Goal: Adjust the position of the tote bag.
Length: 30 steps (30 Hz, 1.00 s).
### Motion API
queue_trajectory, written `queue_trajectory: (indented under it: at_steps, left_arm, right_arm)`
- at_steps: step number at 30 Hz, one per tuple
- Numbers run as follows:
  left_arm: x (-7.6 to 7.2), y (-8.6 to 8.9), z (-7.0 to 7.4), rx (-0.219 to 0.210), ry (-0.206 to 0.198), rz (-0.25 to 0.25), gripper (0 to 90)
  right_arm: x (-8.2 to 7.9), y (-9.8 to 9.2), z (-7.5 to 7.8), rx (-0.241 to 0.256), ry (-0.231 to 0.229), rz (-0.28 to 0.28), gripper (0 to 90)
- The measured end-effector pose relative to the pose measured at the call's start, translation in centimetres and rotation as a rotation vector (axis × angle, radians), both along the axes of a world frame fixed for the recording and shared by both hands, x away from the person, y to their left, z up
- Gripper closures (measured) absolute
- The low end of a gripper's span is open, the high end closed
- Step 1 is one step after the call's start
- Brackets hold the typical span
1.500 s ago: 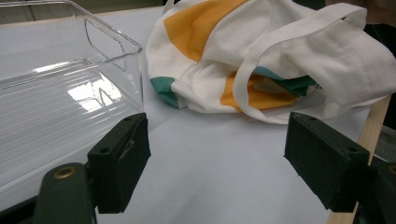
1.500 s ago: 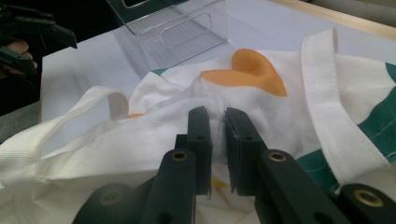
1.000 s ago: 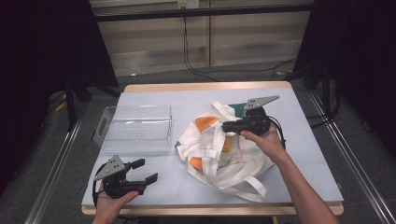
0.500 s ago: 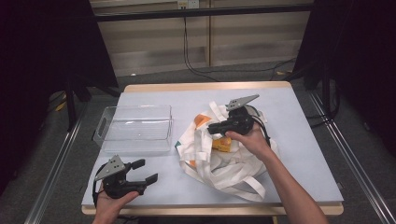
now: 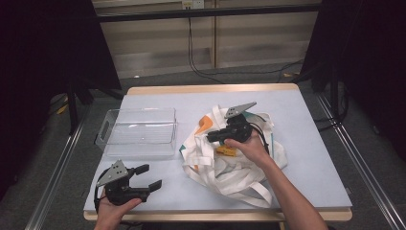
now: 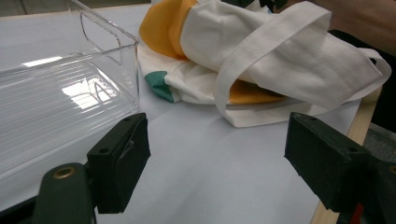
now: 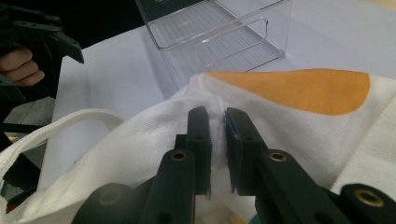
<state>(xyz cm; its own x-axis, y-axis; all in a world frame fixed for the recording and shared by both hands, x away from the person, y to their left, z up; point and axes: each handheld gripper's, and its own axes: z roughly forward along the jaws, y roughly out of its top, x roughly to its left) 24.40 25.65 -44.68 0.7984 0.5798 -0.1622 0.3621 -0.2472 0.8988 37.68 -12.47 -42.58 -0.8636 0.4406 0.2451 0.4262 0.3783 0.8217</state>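
Right now: right gripper [image 7: 217, 135] pinching a fold of the white tote bag [image 5: 230, 160], jaws narrowed on the cloth at the bag's upper rim. Bag slumped mid-table, long axis running roughly from 11 to 5 o'clock in the high view. Left gripper [image 5: 143, 176] parked near the front edge, jaws wide and holding nothing, bag at about 2 o'clock from it. Clear bin [image 5: 139, 132] at 9 o'clock of the bag. Right hand much nearer; probably lifting the rim to open the mouth.

Bare table [image 5: 306, 158] lies open right of the tote bag [image 5: 239, 167]; clear bin [image 5: 139, 132] blocks its left.
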Motion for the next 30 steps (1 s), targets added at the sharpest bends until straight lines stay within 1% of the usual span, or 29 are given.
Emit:
queue_trajectory:
  at_steps: [3, 4, 5, 9, 10, 11, 12, 13, 14, 18, 19, 21, 22, 23, 24, 25, 26, 27, 28, 29, 30]
  left_arm:
    - [-0.1, 0.0, 0.0, 0.005, 0.003, 0.01, 21.7]
    - [0.0, 0.1, 0.0, -0.005, 0.004, -0.001, 21.7]
    - [0.0, 0.1, 0.0, -0.006, 0.006, 0.001, 21.1]
    - [-0.1, 0.0, 0.0, 0.005, 0.002, 0.005, 19.9]
    - [-0.1, -0.1, 0.0, -0.004, 0.001, -0.008, 19.8]
    - [-0.1, -0.1, 0.0, -0.004, 0.001, -0.008, 19.8]
    - [-0.2, -0.1, 0.0, 0.007, -0.005, -0.006, 19.8]
    - [-0.2, -0.2, 0.1, 0.027, -0.015, -0.006, 19.6]
    - [-0.2, -0.2, 0.1, 0.026, -0.014, -0.01, 19.5]
    - [-0.2, -0.3, 0.1, 0.022, -0.012, -0.011, 19.0]
    - [-0.2, -0.3, 0.1, 0.019, -0.01, -0.015, 19.0]
    - [-0.2, -0.4, 0.2, 0.022, -0.009, -0.005, 19.0]
    - [-0.2, -0.4, 0.2, 0.026, -0.007, 0.004, 19.0]
    - [0.0, -0.4, 0.3, 0.017, -0.011, -0.007, 19.1]
    - [0.2, -0.6, 0.5, 0.023, -0.013, -0.003, 19.1]
    - [0.2, -0.6, 0.5, 0.023, -0.013, -0.003, 19.1]
    - [0.3, -1.0, 0.9, 0.023, -0.021, -0.013, 19.3]
    - [0.4, -1.2, 1.0, 0.023, -0.025, -0.017, 19.5]
    - [0.4, -1.2, 1.0, 0.023, -0.025, -0.017, 19.6]
    - [0.6, -1.4, 1.2, 0.026, -0.026, -0.022, 19.6]
    - [0.8, -2.0, 1.6, 0.023, -0.032, -0.032, 19.7]
  right_arm:
    - [0.0, 0.2, -0.2, -0.005, 0.003, 0.002, 80.5]
    - [0.1, 0.4, -0.4, -0.006, 0.005, 0.003, 80.3]
    - [0.0, 0.7, -0.6, -0.012, -0.004, 0.001, 80.3]
    - [0.0, 1.3, -1.0, -0.02, 0.001, 0.01, 80.3]
    - [0.1, 1.9, -1.5, -0.037, 0.008, 0.019, 80.3]
    - [0.1, 1.9, -1.5, -0.037, 0.008, 0.019, 80.3]
    - [0.1, 2.1, -1.7, -0.04, 0.012, 0.025, 80.3]
    - [0.1, 2.7, -2.1, -0.086, 0.005, 0.034, 80.3]
    - [0.1, 2.8, -2.1, -0.095, 0.005, 0.039, 80.3]
    - [0.1, 3.1, -2.2, -0.096, 0.006, 0.039, 79.9]
    - [0.0, 2.9, -2.0, -0.078, 0.007, 0.027, 79.1]
    - [-0.2, 2.4, -1.8, -0.059, -0.009, 0.018, 77.5]
    - [-0.2, 2.4, -1.8, -0.059, -0.009, 0.018, 77.5]
    - [-0.4, 1.7, -1.5, -0.041, -0.016, 0.0, 75.2]
    - [-0.6, 1.3, -1.4, -0.032, -0.024, -0.011, 72.9]
    - [-0.6, 1.3, -1.4, -0.032, -0.024, -0.011, 72.9]
    - [-0.9, 0.5, -1.0, -0.009, -0.032, -0.026, 69.7]
    - [-1.1, 0.1, -0.7, 0.004, -0.037, -0.03, 68.9]
    - [-1.2, -0.4, -0.5, 0.015, -0.039, -0.039, 65.9]
    - [-1.3, -0.7, -0.3, 0.025, -0.039, -0.042, 62.7]
    - [-1.4, -1.1, -0.2, 0.03, -0.037, -0.046, 62.0]
